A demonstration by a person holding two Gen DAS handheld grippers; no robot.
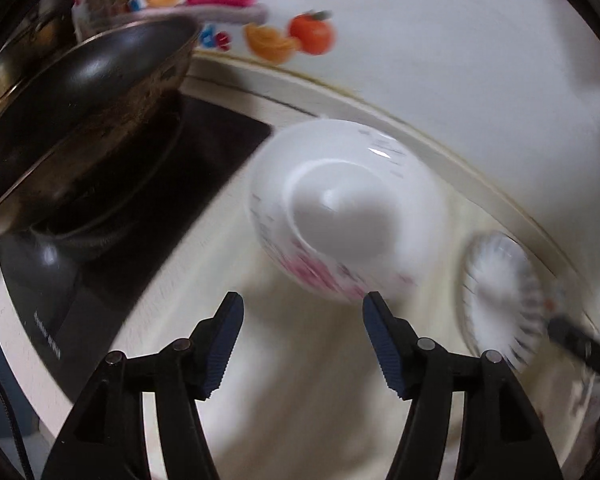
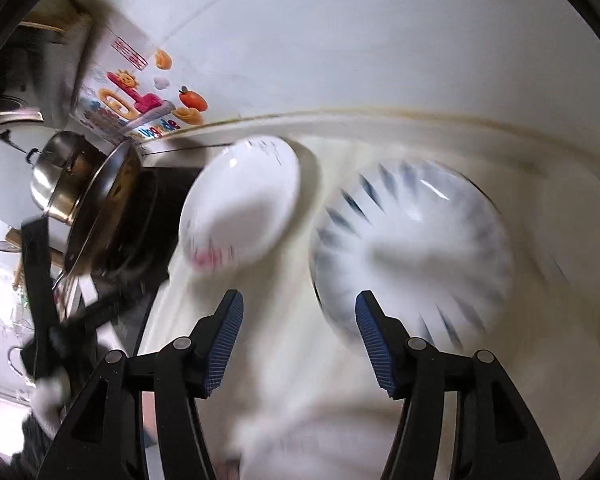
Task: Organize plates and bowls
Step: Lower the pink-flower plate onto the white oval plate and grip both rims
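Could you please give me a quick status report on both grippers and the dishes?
Left gripper open, empty, facing pink-flowered bowl. Right gripper open, empty, facing blue-striped dish. Both dishes on counter, apart. Pan left, not blocking.

A cream countertop (image 1: 308,380) is seen across the lower half of both views, bordered at the back by a white wall. A white bowl with pink flowers (image 1: 340,216) is set mouth-down at the frame centre of the left view. A blue-striped bowl (image 2: 412,252), also inverted, is placed just beside it. A black induction cooktop (image 1: 216,140) is laid at left.
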